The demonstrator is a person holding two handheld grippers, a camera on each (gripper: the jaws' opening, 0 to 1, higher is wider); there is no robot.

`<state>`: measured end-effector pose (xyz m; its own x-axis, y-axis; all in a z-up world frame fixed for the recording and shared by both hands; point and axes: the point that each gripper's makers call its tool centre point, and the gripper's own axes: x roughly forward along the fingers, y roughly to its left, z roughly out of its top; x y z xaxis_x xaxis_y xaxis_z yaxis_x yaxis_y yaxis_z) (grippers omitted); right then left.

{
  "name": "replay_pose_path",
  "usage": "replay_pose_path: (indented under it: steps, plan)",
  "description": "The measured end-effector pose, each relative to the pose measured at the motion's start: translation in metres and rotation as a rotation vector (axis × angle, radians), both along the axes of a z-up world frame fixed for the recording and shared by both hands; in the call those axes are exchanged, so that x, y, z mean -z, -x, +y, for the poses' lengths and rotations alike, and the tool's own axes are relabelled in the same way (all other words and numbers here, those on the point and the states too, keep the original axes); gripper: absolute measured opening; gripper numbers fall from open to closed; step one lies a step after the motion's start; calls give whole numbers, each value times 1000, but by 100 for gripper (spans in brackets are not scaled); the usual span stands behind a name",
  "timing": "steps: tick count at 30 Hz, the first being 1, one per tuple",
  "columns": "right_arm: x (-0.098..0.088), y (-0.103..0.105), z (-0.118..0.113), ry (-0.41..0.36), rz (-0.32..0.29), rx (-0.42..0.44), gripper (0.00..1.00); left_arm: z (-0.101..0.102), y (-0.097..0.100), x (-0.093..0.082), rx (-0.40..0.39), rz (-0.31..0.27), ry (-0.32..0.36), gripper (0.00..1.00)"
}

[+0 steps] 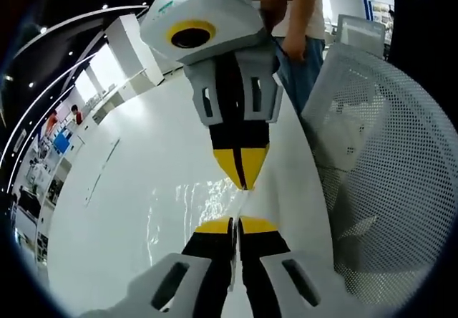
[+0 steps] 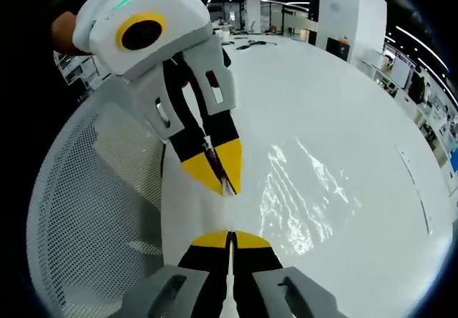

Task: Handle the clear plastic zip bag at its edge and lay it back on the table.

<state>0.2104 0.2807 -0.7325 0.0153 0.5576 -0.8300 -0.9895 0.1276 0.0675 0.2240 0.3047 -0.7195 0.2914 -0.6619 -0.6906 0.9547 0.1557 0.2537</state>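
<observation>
Two tools grip one edge of the clear plastic zip bag (image 1: 197, 210) between them, so the step in hand looks like the handling at the edge, with the laying down not yet done. At the far left of the left gripper view, the white glossy desk (image 1: 129, 189) stretches away with a thin dark line marked across it. On it, just left of the pinched edge, the bag's crinkled film throws bright glare; the sheet seems to rest largely on the desk while its near edge is raised into the jaws. At the bottom centre the left tool (image 1: 237, 225) has its yellow-tipped jaws pressed together on that edge, and facing it from above, the right tool (image 1: 243, 178) pinches the same edge, tips nearly meeting the left's. To the right stands a white mesh chair back (image 1: 386, 160), just beside the desk's rim, with a person standing beyond it.

In the right gripper view the mesh chair (image 2: 93, 203) lies left, then the left tool (image 2: 218, 171) closed on the edge, then the right tool (image 2: 230, 239) with jaws tight together on the film, and the bag's shiny body (image 2: 300, 196) spreads rightward over the desk (image 2: 322, 96).

Judging by this, the next move calls for lowering both tools together until the edge meets the desk, then parting the jaws evenly so the film does not cling or drag
</observation>
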Motion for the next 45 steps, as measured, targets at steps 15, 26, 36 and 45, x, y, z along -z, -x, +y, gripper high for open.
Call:
replay_pose_path:
  steps: [15, 26, 36, 45]
  plan:
    - [5, -19, 0, 98, 12, 115, 0, -7, 5, -16, 65, -67, 25, 15]
    - [-13, -21, 6, 76, -25, 90, 0, -7, 5, -10, 73, -72, -28, 12]
    - [-36, -39, 9, 26, -99, 128, 0, 1, -12, -16, -2, -99, -42, 4]
    - [-58, -56, 9, -15, -205, 164, 0, 7, -16, -21, -19, -108, -47, 2]
